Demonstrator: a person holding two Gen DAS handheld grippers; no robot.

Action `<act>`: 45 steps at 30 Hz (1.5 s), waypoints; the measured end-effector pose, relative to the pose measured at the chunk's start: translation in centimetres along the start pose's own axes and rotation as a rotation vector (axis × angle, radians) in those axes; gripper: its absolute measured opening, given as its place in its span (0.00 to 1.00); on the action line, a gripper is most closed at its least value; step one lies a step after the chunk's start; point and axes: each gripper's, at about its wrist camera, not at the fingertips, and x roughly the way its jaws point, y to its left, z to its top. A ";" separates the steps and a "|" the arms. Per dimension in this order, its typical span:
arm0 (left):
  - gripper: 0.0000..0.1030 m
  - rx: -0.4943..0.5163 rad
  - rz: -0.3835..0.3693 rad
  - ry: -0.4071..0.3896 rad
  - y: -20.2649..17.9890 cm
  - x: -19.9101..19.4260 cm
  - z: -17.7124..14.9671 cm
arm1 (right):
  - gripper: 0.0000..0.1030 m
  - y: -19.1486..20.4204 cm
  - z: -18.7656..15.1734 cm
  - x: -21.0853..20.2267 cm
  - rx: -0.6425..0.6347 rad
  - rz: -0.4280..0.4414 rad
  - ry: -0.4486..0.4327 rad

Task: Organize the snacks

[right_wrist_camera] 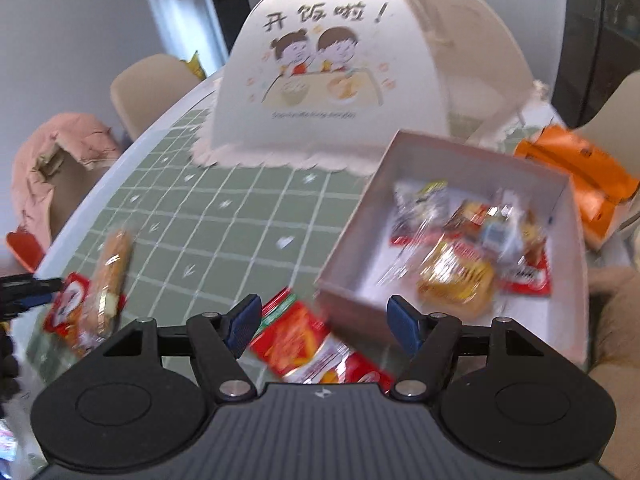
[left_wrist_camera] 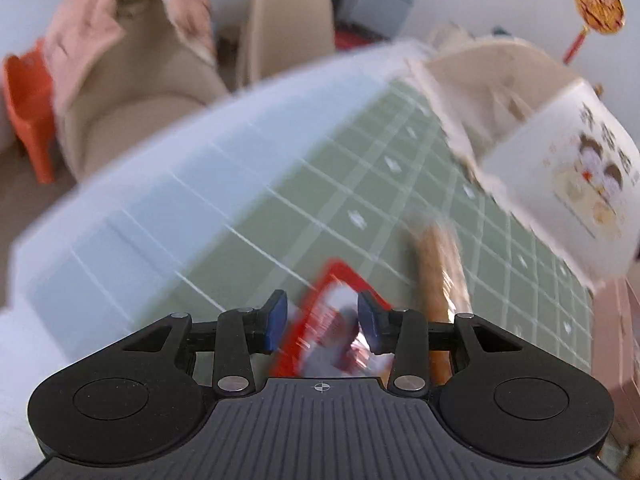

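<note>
While both views are smeared w/ motion blur, I can still read the layout. My left hand-held gripper (left_wrist_camera: 322, 322) sits low over the green checked table (left_wrist_camera: 280, 184); its blue pads (left_wrist_camera: 276, 318) stand apart on either side of a red-edged snack packet (left_wrist_camera: 332, 320). Can't tell whether they touch it, too blurry. Just right of that packet lies a long brown snack stick in clear wrap (left_wrist_camera: 440, 276), flat on the table.

My right hand-held gripper (right_wrist_camera: 324, 326) is spread wide, nothing between the pads. Beneath it, near the box's front corner, lies a red snack bag (right_wrist_camera: 296, 340), w/ more red wrappers right beside it. The pale open box (right_wrist_camera: 472, 152) sits on the table to the right, holding a jumble of packets (right_wrist_camera: 460, 240): yellow, red, clear.

From the right wrist view, the brown stick (right_wrist_camera: 114, 264) and red-edged packet (right_wrist_camera: 68, 304) sit at far left, overlapping, near the table edge. A white dome food cover w/ cartoon kids (right_wrist_camera: 320, 80) stands behind the box. An orange pack (right_wrist_camera: 580, 168) lies beyond the box's right wall, apart from it.
</note>
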 end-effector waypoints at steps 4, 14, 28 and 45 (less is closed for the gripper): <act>0.44 0.107 -0.071 0.021 -2.7 0.7 -1.5 | 0.68 0.9 -2.3 -0.2 -0.003 0.052 0.047; 0.42 0.405 -0.326 0.186 -10.1 -0.7 -5.5 | 0.68 2.8 -10.0 -2.9 -0.109 0.089 0.239; 0.41 0.476 -0.379 0.112 -12.3 -2.5 -4.4 | 0.68 4.8 -10.1 -1.0 0.040 0.180 0.237; 0.42 0.406 -0.292 0.215 -16.0 4.2 -0.9 | 0.68 4.7 -10.5 -2.5 -0.037 -0.029 0.148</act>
